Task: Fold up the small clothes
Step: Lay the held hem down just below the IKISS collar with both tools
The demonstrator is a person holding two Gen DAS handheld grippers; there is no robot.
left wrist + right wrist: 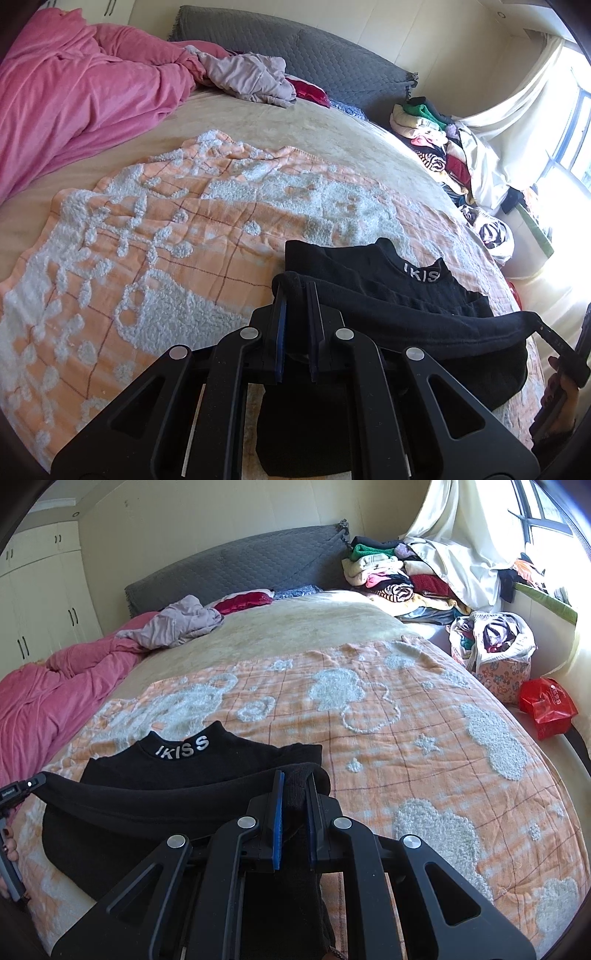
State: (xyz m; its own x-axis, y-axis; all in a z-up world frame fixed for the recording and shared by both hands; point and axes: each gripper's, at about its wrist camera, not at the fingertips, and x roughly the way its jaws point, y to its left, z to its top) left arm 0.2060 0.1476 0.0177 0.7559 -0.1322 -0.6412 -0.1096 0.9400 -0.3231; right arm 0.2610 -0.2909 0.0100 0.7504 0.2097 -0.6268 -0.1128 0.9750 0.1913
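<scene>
Both tools are clamped on the same lifted edge of the black top (369, 280), one at each end. The left tool (297, 295) has its fingers (279, 325) pinched on the left corner of that edge; the right tool (295, 786) grips the right corner, with fabric bunched between its blue pads (277, 823). In the left view the right tool (554, 338) shows only at the frame edge, cloth running taut into it; in the right view the left tool (22, 788) shows the same way at the far left.

Key relation: the held edge spans straight across between the two tools, left to right, and sags a little in the middle. The rest of the garment lies ahead of it, flat on the orange-and-white blanket (424, 738), with the "IKISS" collar (183, 747) at the far end, pointing toward the headboard (240, 568). So the top's long axis runs away from the tools, and the fold line would be crosswise.

Judgement: the next move is likely both tools carrying the edge forward together toward the collar, kept level so the edge lands square. Neither tool is clearly nearer the collar; the setup looks symmetric.

Further out: bare bed (295, 627), pink duvet (74, 92) on the left, a clothes pile (388, 572) by the curtain (450, 535).
</scene>
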